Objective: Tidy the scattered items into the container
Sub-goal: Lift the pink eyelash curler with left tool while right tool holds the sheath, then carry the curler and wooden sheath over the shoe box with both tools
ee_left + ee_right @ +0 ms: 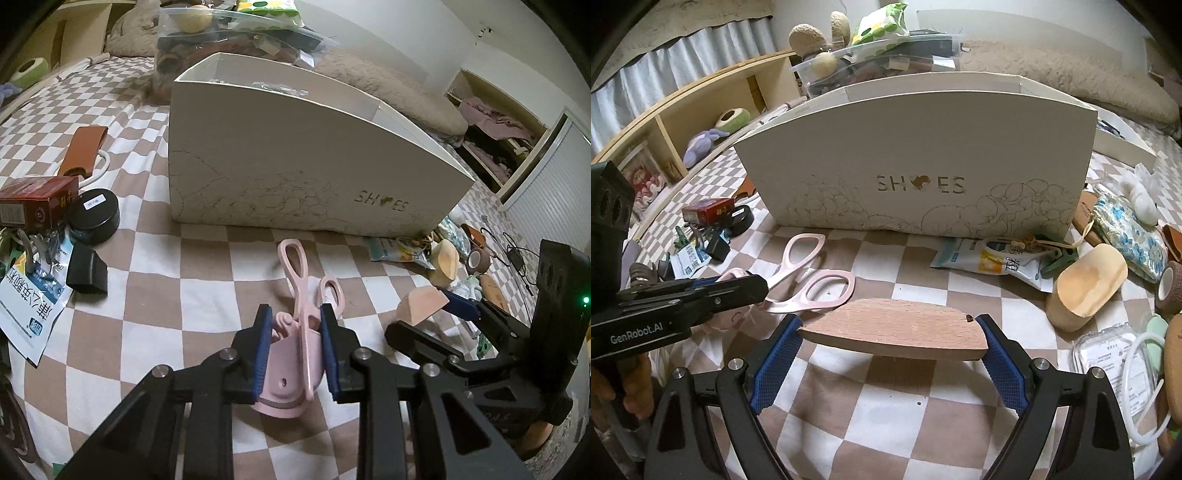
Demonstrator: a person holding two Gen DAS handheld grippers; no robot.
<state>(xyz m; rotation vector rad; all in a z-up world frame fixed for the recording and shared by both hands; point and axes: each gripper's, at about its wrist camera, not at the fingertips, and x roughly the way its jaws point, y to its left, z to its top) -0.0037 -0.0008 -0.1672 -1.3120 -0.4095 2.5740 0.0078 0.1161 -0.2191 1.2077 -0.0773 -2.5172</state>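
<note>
My left gripper (294,323) is shut on pink scissors (295,266) that sit in a pink holder (282,387), its blue pads (262,350) pressing on both sides. The loop handles point toward the white shoe box (295,166). In the right wrist view the same scissors (812,284) show beside the left gripper (753,291). My right gripper (888,323) is shut on a half-oval wooden block (894,328), held by its two ends in front of the shoe box (916,147). The block (421,306) also shows at the right of the left wrist view.
Everything lies on a checked bedspread (155,314). Left of the box are a red carton (37,203), a black round tin (94,216) and a brown leather case (83,147). On its right are a snack packet (990,258), a wooden scoop (1086,284) and a clear plastic case (1108,354).
</note>
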